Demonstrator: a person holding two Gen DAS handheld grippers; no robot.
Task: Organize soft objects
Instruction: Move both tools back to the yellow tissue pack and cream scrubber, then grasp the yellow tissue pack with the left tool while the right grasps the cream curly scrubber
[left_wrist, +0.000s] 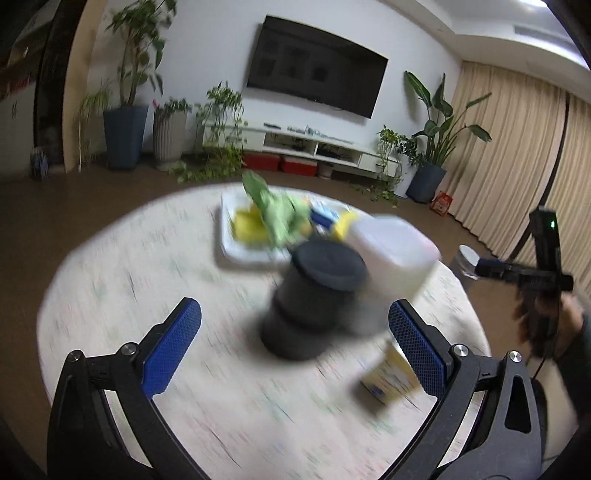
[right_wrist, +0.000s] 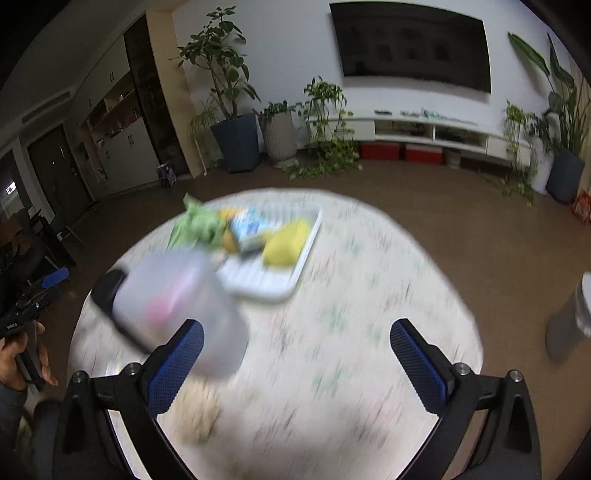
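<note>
Both views are motion-blurred. A white tray sits at the far side of the round table; it holds a green soft toy, a yellow soft object and a blue-and-white packet. The tray, green toy, yellow object and packet also show in the right wrist view. My left gripper is open, above the table, with a dark cylindrical container ahead between its fingers. My right gripper is open and empty above the table.
A translucent white tub stands by the dark container; it shows in the right wrist view. A yellowish packet lies by the left gripper's right finger. A beige lump lies near the right gripper's left finger. A grey bin stands beyond the table.
</note>
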